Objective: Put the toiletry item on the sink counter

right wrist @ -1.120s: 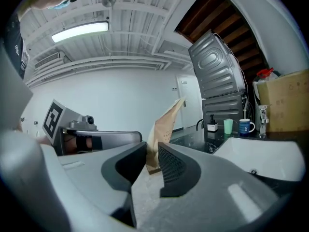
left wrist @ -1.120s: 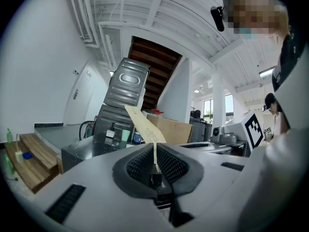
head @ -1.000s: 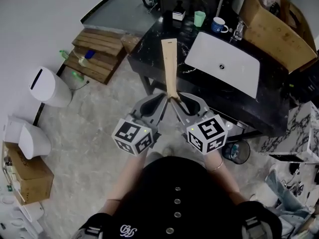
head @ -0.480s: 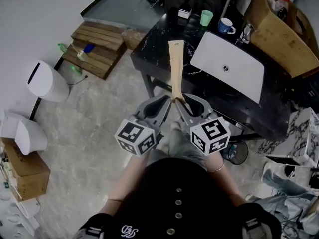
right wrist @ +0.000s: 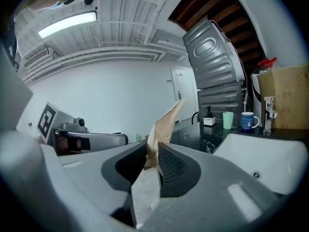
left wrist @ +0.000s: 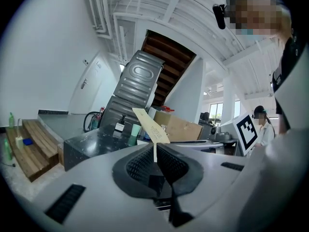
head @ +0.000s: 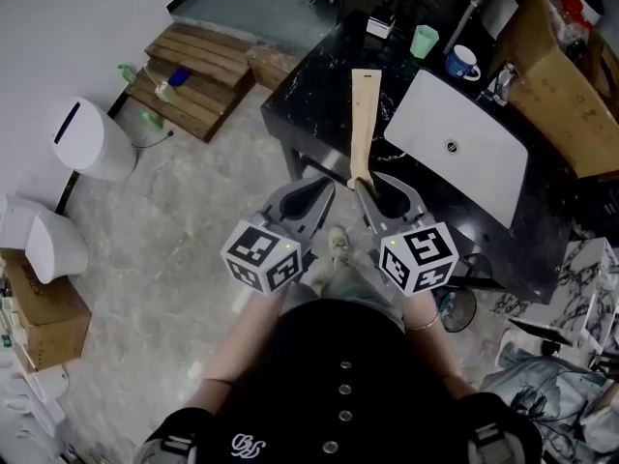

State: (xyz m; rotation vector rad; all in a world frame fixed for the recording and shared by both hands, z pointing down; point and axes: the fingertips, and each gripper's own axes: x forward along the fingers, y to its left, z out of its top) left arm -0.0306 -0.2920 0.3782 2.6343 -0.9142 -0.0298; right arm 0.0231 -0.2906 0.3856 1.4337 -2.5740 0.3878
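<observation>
The toiletry item (head: 364,114) is a long flat tan paper pack. My right gripper (head: 362,184) is shut on its near end, and the pack points away over the black sink counter (head: 309,104). In the right gripper view the pack (right wrist: 164,122) rises from between the jaws of my right gripper (right wrist: 152,151). My left gripper (head: 327,184) hangs just left of it, its jaws together with nothing in them. In the left gripper view the pack (left wrist: 150,125) shows beyond the tips of my left gripper (left wrist: 155,151).
A white basin (head: 469,148) is set in the counter, with a faucet (head: 500,83), blue mug (head: 463,62), green cup (head: 424,40) and soap bottle (head: 380,22) behind it. A cardboard box (head: 566,75) stands far right. A wooden pallet (head: 198,75) and white bins (head: 92,143) are on the floor at left.
Both grippers and the pack have shifted right and closer to the counter. The pack stays in the right gripper's grip, now reaching further over the counter top.
</observation>
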